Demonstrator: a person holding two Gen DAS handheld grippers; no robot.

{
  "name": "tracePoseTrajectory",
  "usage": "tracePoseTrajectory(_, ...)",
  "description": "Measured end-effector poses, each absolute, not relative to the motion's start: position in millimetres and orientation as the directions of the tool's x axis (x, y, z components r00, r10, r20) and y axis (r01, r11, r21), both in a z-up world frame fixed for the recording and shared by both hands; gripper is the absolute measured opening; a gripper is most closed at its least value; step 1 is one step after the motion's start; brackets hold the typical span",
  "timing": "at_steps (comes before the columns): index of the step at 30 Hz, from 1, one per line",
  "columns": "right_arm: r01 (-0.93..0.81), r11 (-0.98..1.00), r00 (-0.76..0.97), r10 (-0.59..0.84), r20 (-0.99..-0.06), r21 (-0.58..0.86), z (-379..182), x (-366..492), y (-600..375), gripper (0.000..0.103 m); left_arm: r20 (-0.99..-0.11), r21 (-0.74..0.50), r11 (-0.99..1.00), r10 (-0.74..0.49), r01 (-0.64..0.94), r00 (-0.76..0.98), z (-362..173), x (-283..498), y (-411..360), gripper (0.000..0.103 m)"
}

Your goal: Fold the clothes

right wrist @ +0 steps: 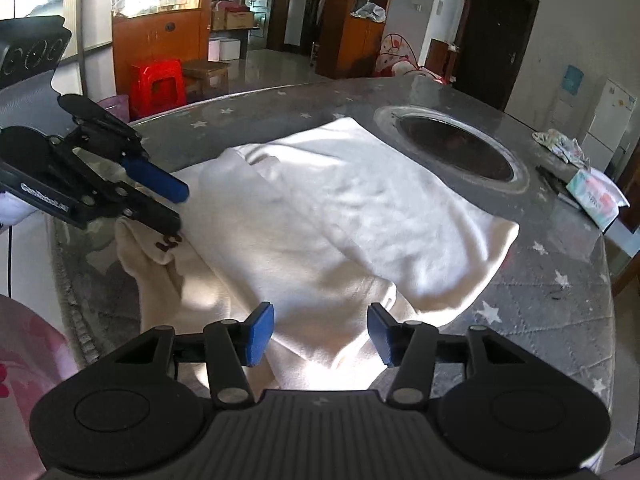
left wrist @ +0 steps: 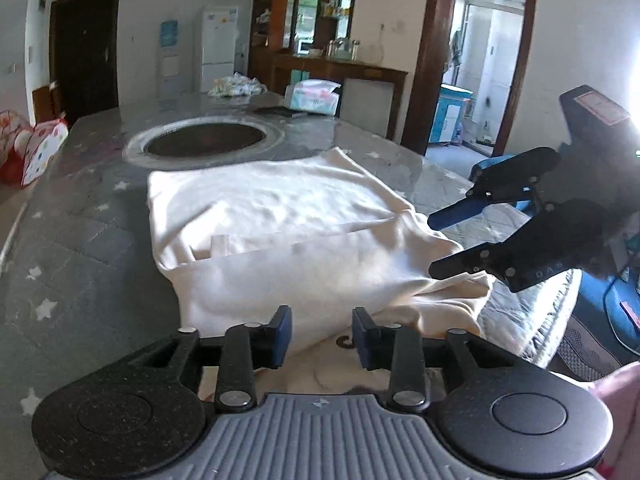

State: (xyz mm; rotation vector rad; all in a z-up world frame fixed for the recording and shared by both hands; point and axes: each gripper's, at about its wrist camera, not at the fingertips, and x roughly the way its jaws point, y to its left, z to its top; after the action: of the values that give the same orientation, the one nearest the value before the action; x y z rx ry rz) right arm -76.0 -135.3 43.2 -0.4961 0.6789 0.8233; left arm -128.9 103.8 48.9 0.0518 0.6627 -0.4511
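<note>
Garment: cream garment (right wrist: 352, 216) lies partly folded on the grey starred counter (right wrist: 560, 304).
Left tool (left wrist: 322, 332): fingers apart, hovering at its near edge.
Right tool (right wrist: 320, 334): fingers apart, empty, above the cloth.

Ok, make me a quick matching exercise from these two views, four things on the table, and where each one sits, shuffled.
Things:
1. cream garment
2. round dark inset
3. tissue pack
4. patterned cloth bundle

Places:
A. far end of the table
B. table centre
C. spread under both open grippers
D. beside the inset, near the edge

Pairs: 1-C, 2-B, 3-D, 4-A
</note>
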Motion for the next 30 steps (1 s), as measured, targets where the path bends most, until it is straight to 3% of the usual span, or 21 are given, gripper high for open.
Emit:
tracePoseTrajectory(7,-0.814,0.559,0.476,0.489,-0.731,-0.157,46.7,-88.6,-139.0,0.056,-0.612,-0.008,0.878,-0.383,0.478,0.692,54.5,-157.5,115.1,0.053)
tracePoseTrajectory(12,-0.825,0.538,0.469,0.485,-0.738,-0.171,47.2,-99.3,-140.5,0.058,-0.611,0.08,0.819,-0.41,0.568,0.677,49.5,-178.5,102.6,0.056)
tracePoseTrajectory(18,-0.835,0.517,0.469,0.484,-0.739,-0.192,48.6,-111.3,-141.0,0.06,-0.589,0.173,0.81,-0.371,0.56,0.718,37.1,-174.7,84.6,0.056)
tracePoseTrajectory(20,-0.839,0.507,0.466,0.487,-0.739,-0.195,47.7,-114.2,-139.7,0.06,-0.574,0.198,0.802,-0.371,0.563,0.73,35.0,-173.3,79.3,0.052)
tracePoseTrajectory(23,-0.85,0.483,0.463,0.492,-0.737,-0.211,45.5,-121.0,-137.1,0.062,-0.557,0.239,0.788,-0.367,0.567,0.745,33.4,-173.4,74.2,0.029)
tracePoseTrajectory(25,-0.854,0.471,0.463,0.494,-0.736,-0.221,43.3,-123.9,-135.2,0.07,-0.547,0.246,0.788,-0.367,0.564,0.752,33.9,-171.7,73.1,0.018)
tracePoseTrajectory(30,-0.861,0.44,0.471,0.502,-0.725,-0.255,39.0,-129.5,-129.7,0.071,-0.5,0.207,0.821,-0.379,0.532,0.779,46.9,-157.3,78.8,0.014)
